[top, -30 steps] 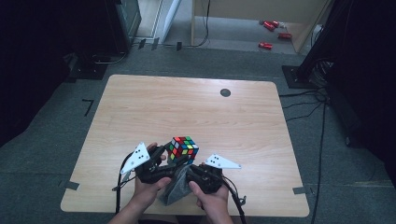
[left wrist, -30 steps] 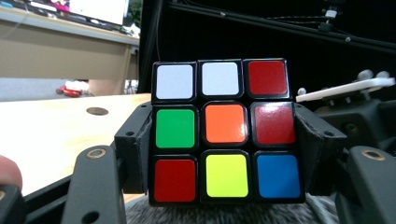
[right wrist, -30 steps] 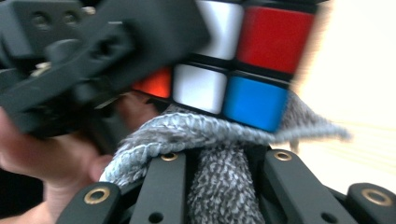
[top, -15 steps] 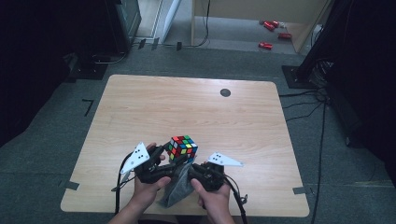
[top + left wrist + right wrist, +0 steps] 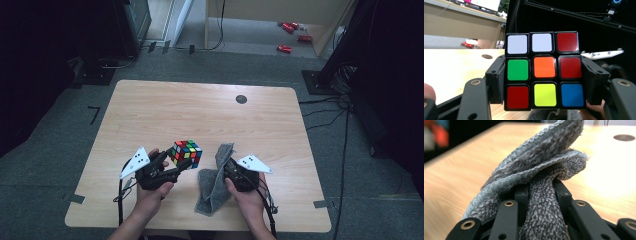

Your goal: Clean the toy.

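A scrambled Rubik's cube [image 5: 186, 152] is held just above the wooden table [image 5: 200, 110] near its front edge. My left gripper [image 5: 180, 162] is shut on it, one pad on each side of the cube [image 5: 544, 70]. To its right, my right gripper [image 5: 229, 167] pinches a grey terry cloth [image 5: 212, 192]. The cloth [image 5: 544, 157] bunches up between the jaws and folds over their tips. Those jaws have just been opening slightly, and the cloth is still squeezed between them. The cloth's lower end trails on the table beside the right hand.
A dark round hole [image 5: 241, 99] sits in the tabletop at the back right. Red objects [image 5: 285, 48] lie on the floor beyond the table. Cables [image 5: 325, 117] run along the floor at the right.
The right hand has moved to the right with the cloth, away from the cube. The left hand and the cube have stayed put.
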### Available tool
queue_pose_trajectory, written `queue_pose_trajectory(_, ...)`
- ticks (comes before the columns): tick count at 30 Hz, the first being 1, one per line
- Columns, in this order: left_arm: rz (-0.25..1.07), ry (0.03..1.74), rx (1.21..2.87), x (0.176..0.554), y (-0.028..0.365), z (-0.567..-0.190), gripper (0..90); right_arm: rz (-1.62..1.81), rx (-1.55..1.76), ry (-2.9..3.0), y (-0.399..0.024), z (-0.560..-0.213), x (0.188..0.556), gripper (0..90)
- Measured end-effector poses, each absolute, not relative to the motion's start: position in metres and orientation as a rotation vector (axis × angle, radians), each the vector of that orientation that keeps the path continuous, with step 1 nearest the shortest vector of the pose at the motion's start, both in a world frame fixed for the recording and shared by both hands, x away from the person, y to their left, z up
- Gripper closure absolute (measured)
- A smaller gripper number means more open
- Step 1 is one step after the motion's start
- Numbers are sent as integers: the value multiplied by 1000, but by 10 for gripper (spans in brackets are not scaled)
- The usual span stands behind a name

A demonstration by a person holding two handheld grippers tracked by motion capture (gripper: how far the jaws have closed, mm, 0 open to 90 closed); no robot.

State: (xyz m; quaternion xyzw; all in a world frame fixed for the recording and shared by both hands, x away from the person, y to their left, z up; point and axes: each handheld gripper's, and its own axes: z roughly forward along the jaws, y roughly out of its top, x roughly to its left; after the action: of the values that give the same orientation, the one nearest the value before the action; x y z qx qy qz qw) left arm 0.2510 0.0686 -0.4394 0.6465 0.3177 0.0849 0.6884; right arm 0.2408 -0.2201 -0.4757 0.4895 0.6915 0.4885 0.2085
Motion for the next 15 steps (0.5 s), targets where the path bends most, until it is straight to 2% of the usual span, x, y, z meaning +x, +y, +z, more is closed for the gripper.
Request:
queue_pose_trajectory(7, 175, 724, 1466, 256, 71, -442, 346, 1164, 1325, 2056, -217, -499, 253, 531)
queue_pose_trajectory(11, 172, 727, 1472, 257, 73, -443, 346, 1069, 1287, 2090, -218, -501, 256, 450)
queue_pose_trajectory(15, 165, 731, 1477, 259, 75, -443, 346, 1120, 1292, 2086, -227, -496, 257, 358)
